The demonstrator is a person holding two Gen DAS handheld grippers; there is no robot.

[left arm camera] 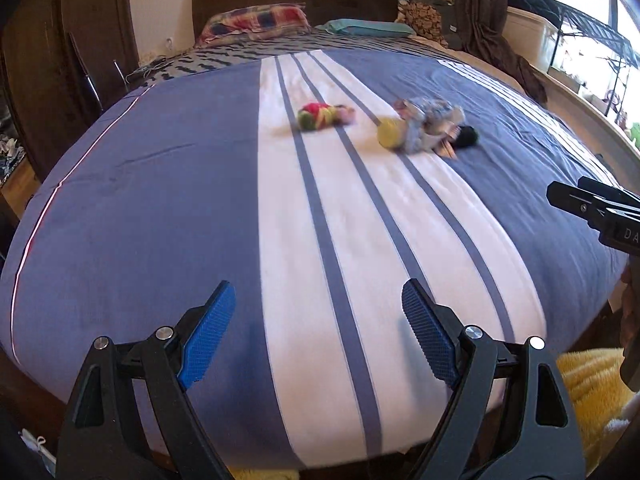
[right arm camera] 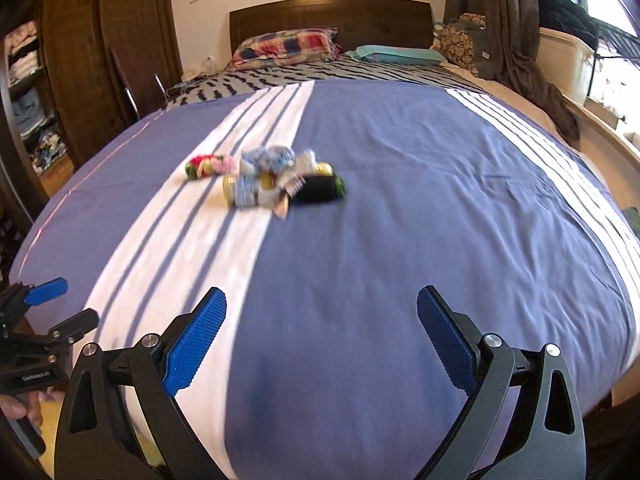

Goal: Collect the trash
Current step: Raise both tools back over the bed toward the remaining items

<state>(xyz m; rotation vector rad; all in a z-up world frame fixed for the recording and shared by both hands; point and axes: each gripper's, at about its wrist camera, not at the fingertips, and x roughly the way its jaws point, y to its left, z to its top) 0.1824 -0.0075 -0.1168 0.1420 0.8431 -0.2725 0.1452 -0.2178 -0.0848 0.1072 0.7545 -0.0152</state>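
the left gripper (left arm camera: 318, 334) hangs over the foot edge of the bed (left arm camera: 120, 240), its blue pads (left arm camera: 208, 332) spread wide with nothing between them, above the white striped band of the cover. the right gripper (right arm camera: 322, 338) hangs over the same edge further right, above plain blue cover, its pads (right arm camera: 196, 344) just as wide apart and holding nothing. part of the right gripper shows at the right edge of the left view, and part of the left one at the lower left of the right view.

the trash lies in a small cluster near the middle of the bed, well apart from both grippers. a red, green and pink wad (left arm camera: 324, 115) sits on the white band, to the left of the rest. just beside it is a yellow can (left arm camera: 390, 133) touching a crumpled pale blue wrapper (left arm camera: 428, 122), and a black item (left arm camera: 466, 136) at the right end, on the blue part. blur hides finer detail.

two pillows (right arm camera: 286, 46) lie at the head edge against the dark headboard (right arm camera: 332, 14).
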